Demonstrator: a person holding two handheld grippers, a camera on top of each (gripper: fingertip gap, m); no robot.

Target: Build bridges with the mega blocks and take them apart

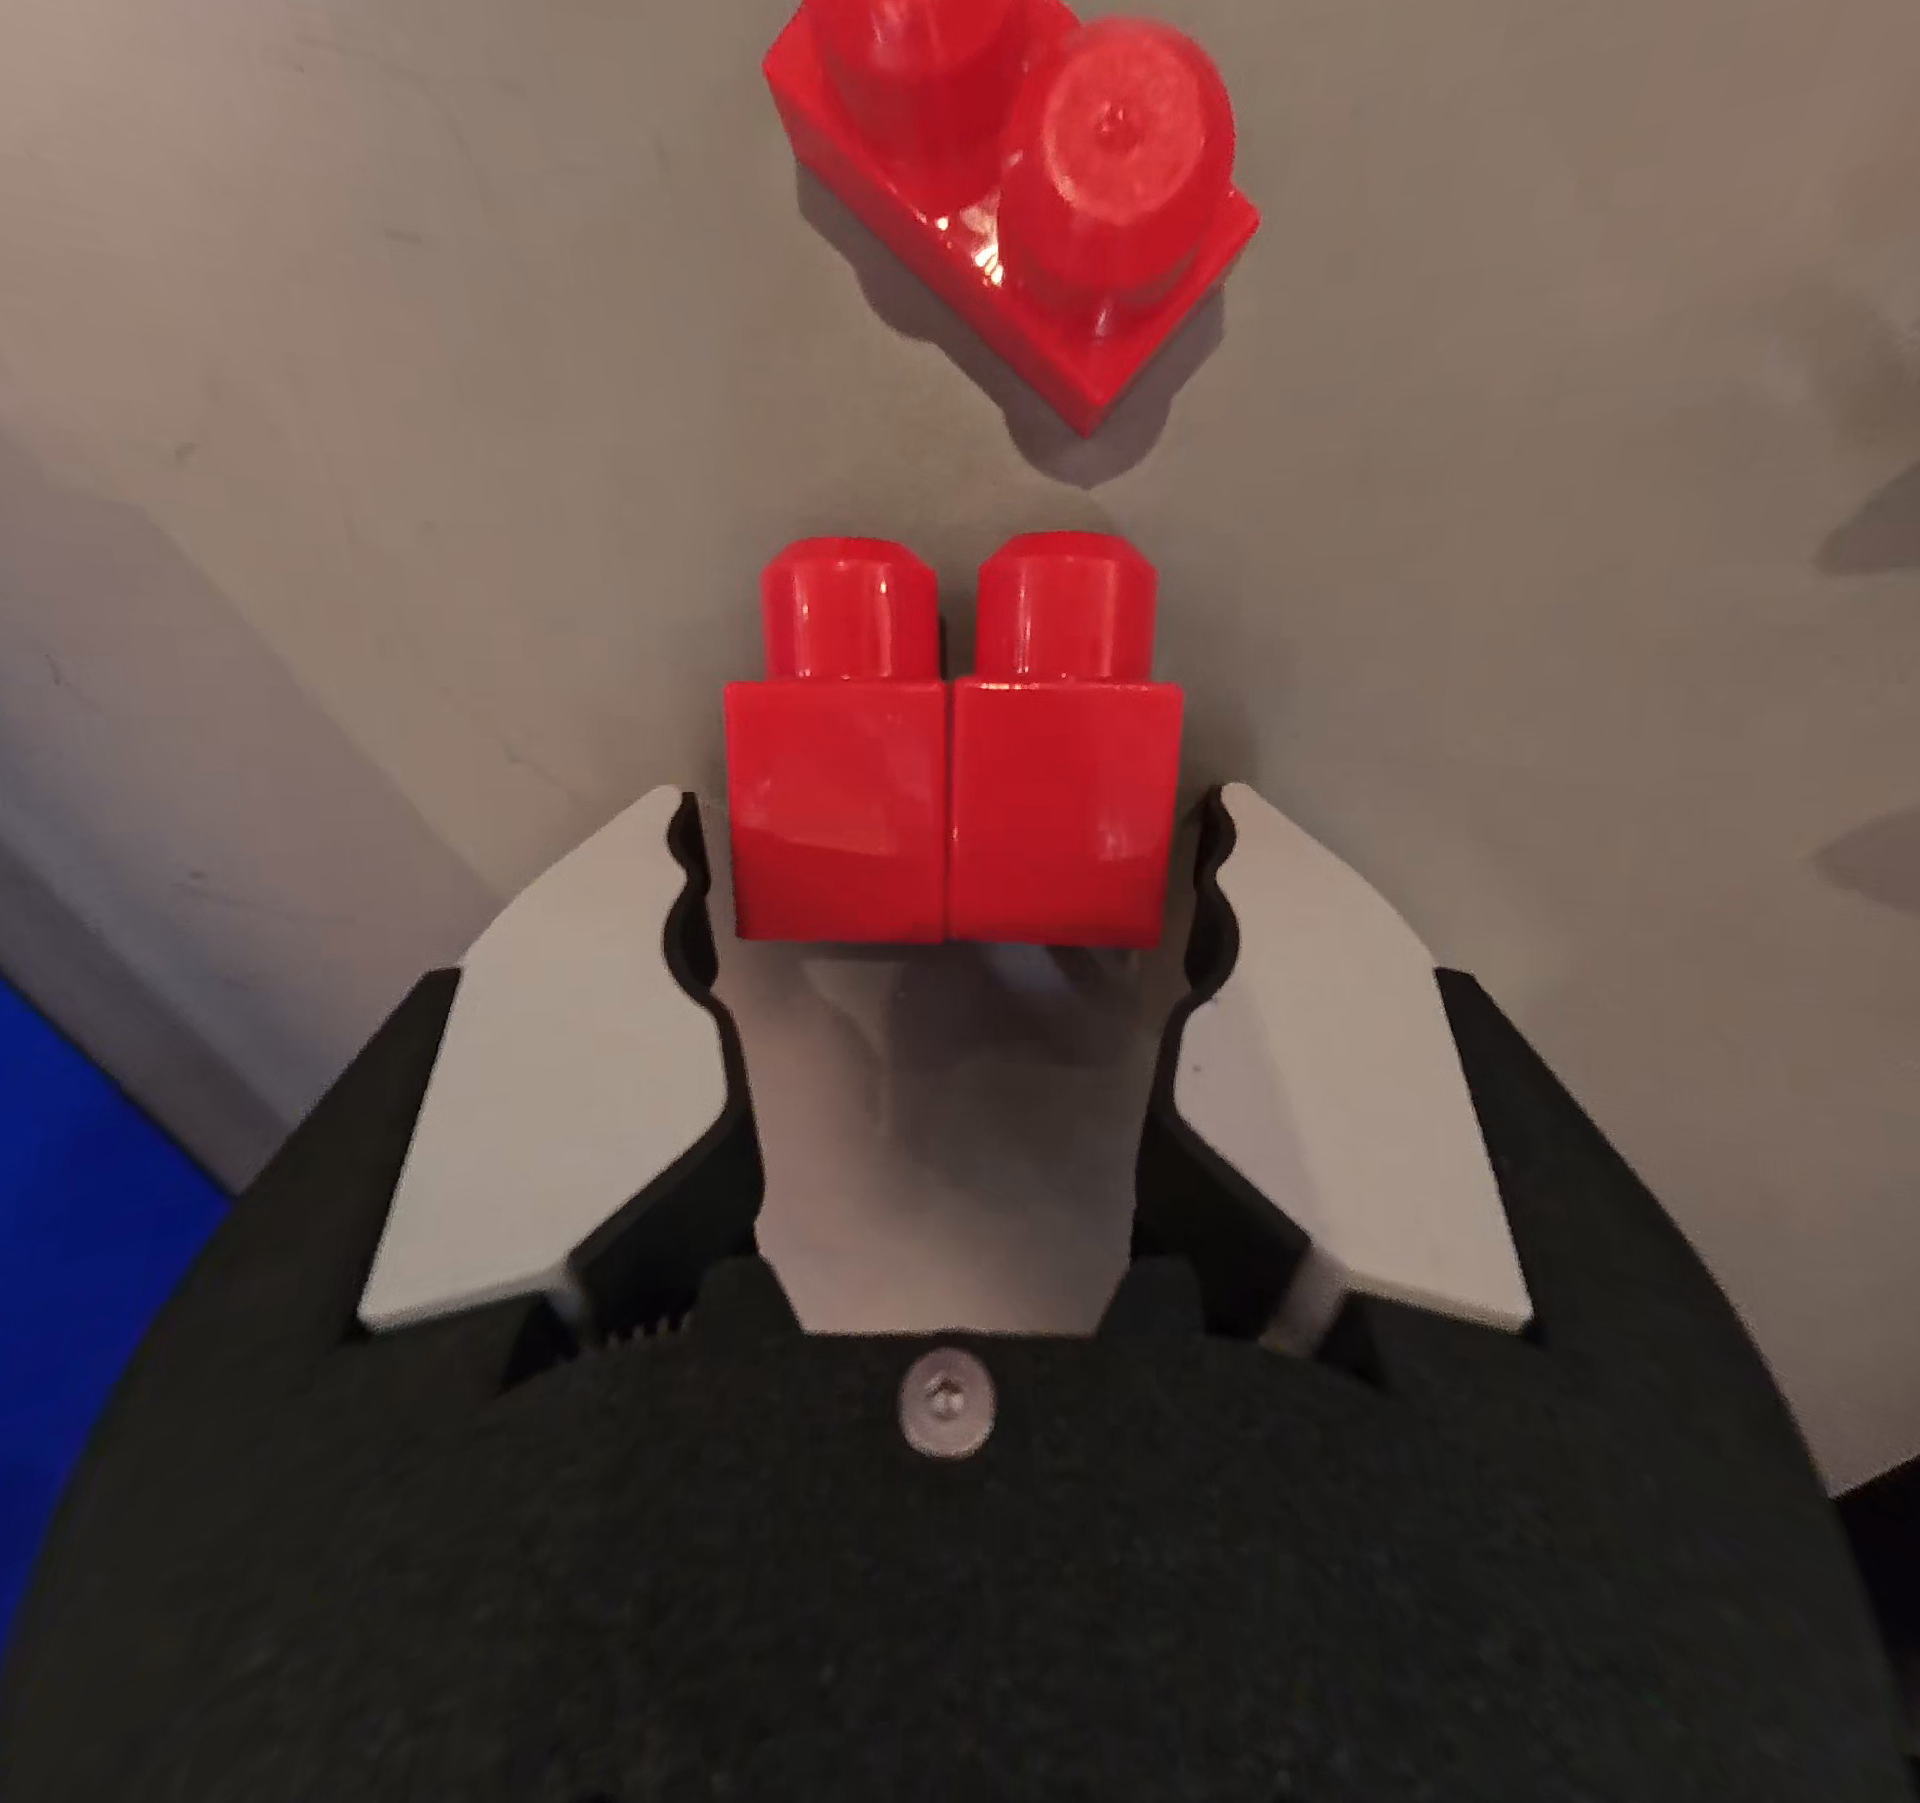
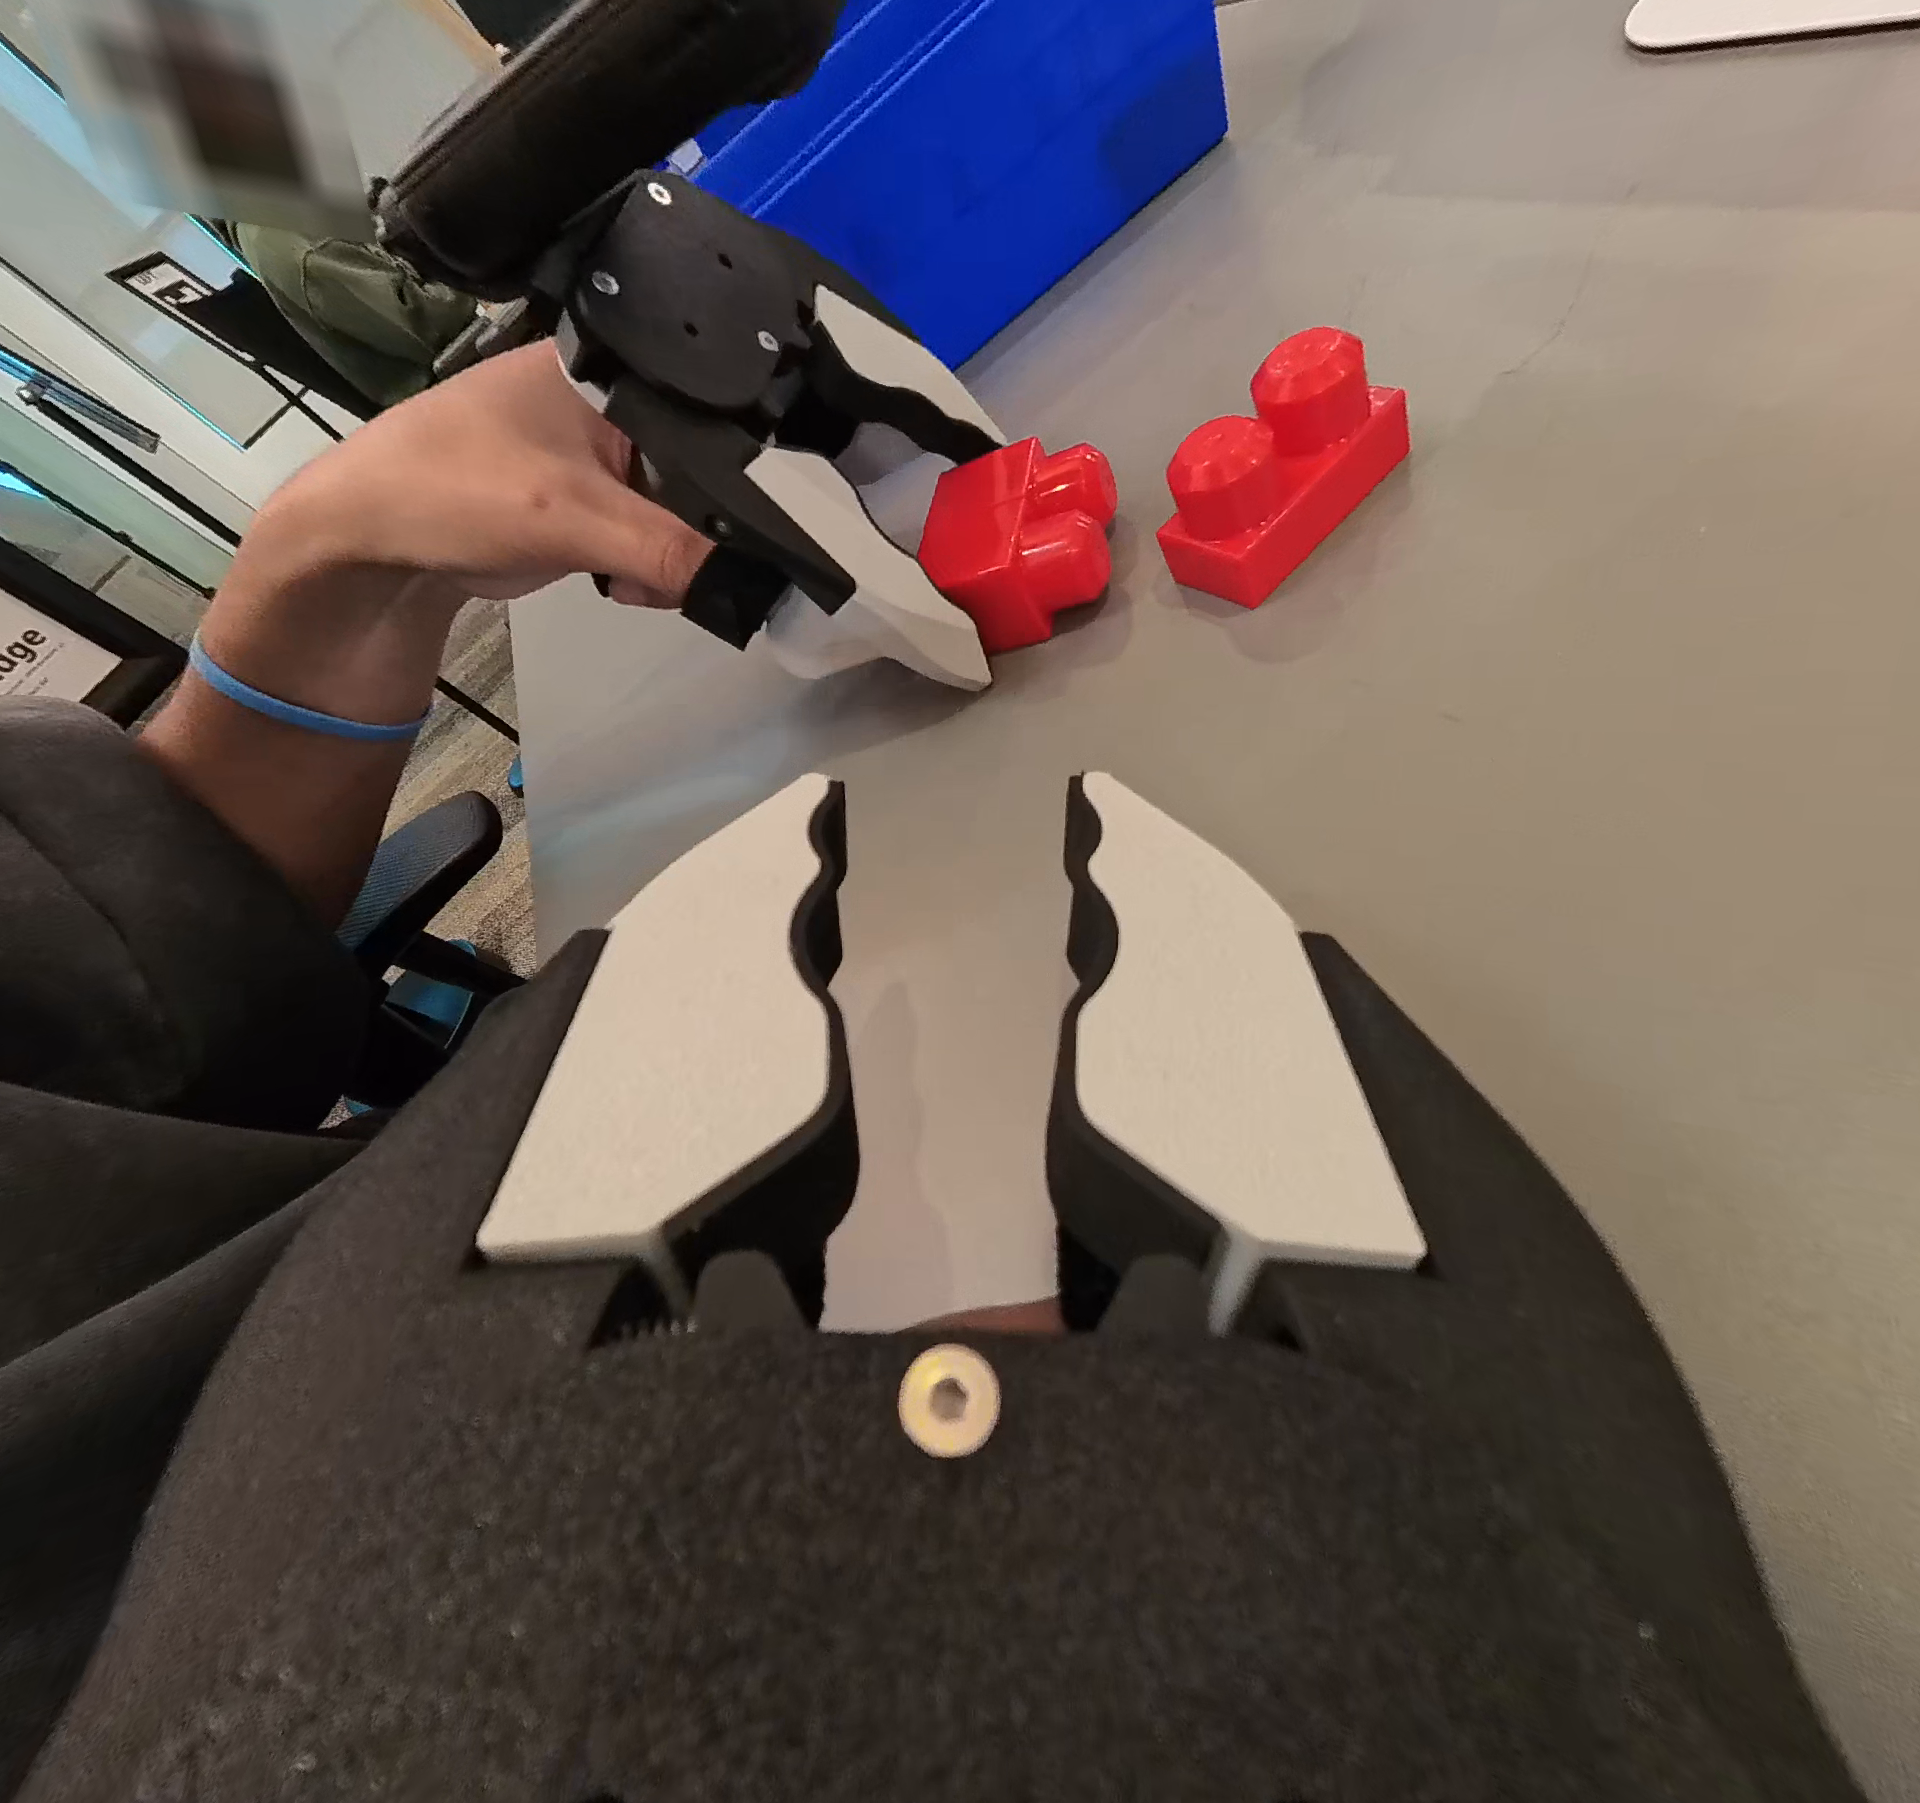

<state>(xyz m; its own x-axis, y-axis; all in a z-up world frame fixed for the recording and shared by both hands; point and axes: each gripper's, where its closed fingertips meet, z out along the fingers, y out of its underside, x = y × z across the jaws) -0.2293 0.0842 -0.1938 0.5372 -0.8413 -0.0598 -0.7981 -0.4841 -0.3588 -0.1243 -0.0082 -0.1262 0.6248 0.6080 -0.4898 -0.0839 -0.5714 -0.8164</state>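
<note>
Landmark: grey table.

- Two single-stud red blocks, side by side and touching, lay on their sides on the table, studs pointing away from the left gripper.
- Left gripper: jaws apart, flanking the pair's bases; a thin gap showed at each fingertip, no clamping evident.
- Flat two-stud red plate sat on the table just beyond the pair, apart from it.
- Right gripper: jaws apart, nothing between, over the table short of the blocks.
- Blue bin stood behind.
</note>
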